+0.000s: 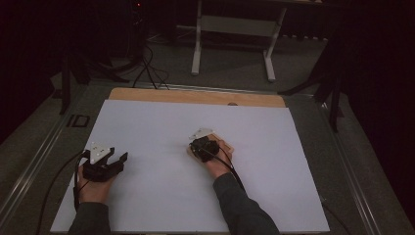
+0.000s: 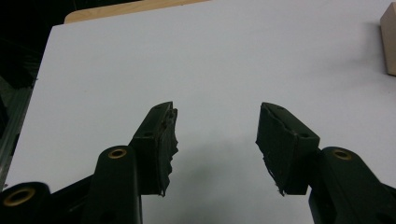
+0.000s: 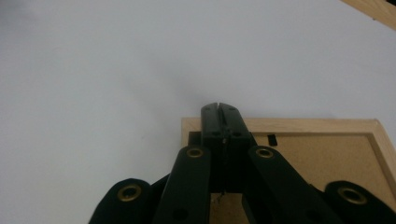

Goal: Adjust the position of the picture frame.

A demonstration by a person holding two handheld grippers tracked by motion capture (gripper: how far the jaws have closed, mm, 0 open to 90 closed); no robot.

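Observation:
A wooden picture frame (image 3: 303,125) lies face down on the white board (image 1: 161,127), its brown backing (image 3: 327,158) up. My right gripper (image 3: 219,109) is shut with nothing between its jaws, and its tips rest over the frame's far rim near a corner. In the high view this right gripper (image 1: 195,143) sits on the frame (image 1: 228,147) at the board's middle. My left gripper (image 1: 116,155) lies at the board's left side, apart from the frame. Its jaws stand open and empty, so the left gripper (image 2: 217,135) faces bare board, and a corner of the frame (image 2: 390,44) shows far right.
A strip of wooden tabletop (image 1: 195,96) runs along the board's far edge. Beyond the table stand a white leg frame (image 1: 235,29) and dark stands with cables (image 1: 147,68) on the floor. Metal rails (image 1: 29,161) border the table.

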